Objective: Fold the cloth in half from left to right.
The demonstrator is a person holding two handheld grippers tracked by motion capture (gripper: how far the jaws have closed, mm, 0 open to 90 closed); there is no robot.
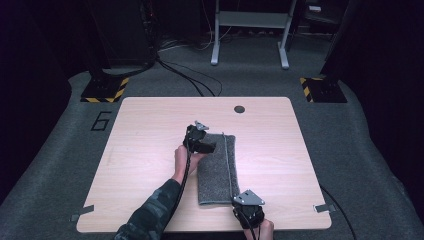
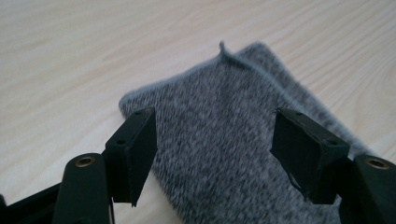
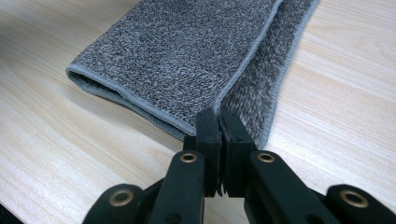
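Right gripper: nearest the camera, at the table's near edge; jaws clenched on the near corner of the towel's upper layer, seen pinched between the pads in the right gripper view.
Towel: grey, folded into a long strip running from 6 toward 12 o'clock at the middle of the table; a lower layer sticks out along its 3 o'clock side.
Left gripper: over the towel's far end, toward 12 o'clock; jaws released and apart, nothing between the pads, cloth lying below them.
Step, as I judge it: a fold looks just laid down, one end let go, the other not yet.
Risk: pulling the clenched right gripper away could drag the top layer and skew the fold; loose far end could shift, since nothing pins it.
Risk two: the near corner sits close to the table rim at 6 o'clock, so a tug that way could slide cloth off.
Room: wide bare wood at 9 and 3 o'clock; a small dark hole at 12 o'clock, well apart.
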